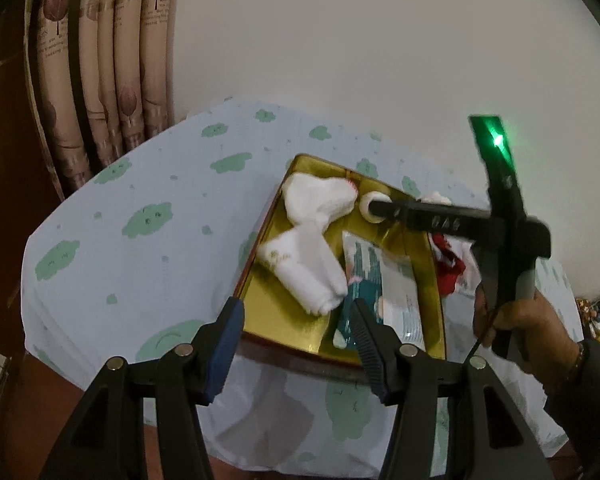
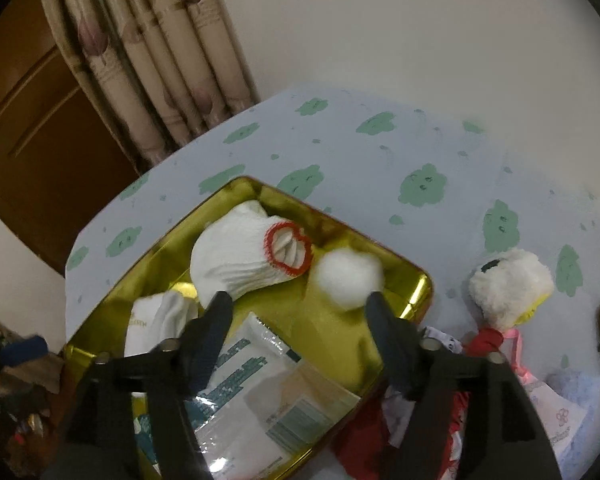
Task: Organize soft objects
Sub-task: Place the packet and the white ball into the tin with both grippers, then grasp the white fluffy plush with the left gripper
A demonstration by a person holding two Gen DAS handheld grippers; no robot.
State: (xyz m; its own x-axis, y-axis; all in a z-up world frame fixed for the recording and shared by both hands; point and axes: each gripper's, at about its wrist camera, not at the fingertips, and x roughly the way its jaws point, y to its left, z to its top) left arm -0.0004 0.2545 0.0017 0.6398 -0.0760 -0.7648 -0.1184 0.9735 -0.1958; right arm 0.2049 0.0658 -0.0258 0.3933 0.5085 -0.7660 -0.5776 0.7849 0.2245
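Note:
A gold metal tin (image 1: 284, 312) (image 2: 414, 286) lies on the cloud-print cloth. It holds a white glove with a red cuff (image 2: 240, 256) (image 1: 320, 196), a folded white sock (image 1: 304, 272) (image 2: 160, 320), a white cotton ball (image 2: 348, 276) (image 1: 370, 206) and a plastic-wrapped packet (image 2: 256, 392) (image 1: 380, 288). My right gripper (image 2: 298, 304) is open above the tin, its right finger next to the cotton ball. My left gripper (image 1: 298, 308) is open and empty at the tin's near edge.
A white plush toy (image 2: 508, 284) with red and pink cloth lies right of the tin, over more fabric (image 2: 560, 412). Red cloth (image 1: 448, 264) shows beside the tin. Curtains (image 1: 112, 64) and a wooden door (image 2: 32, 128) stand behind the table.

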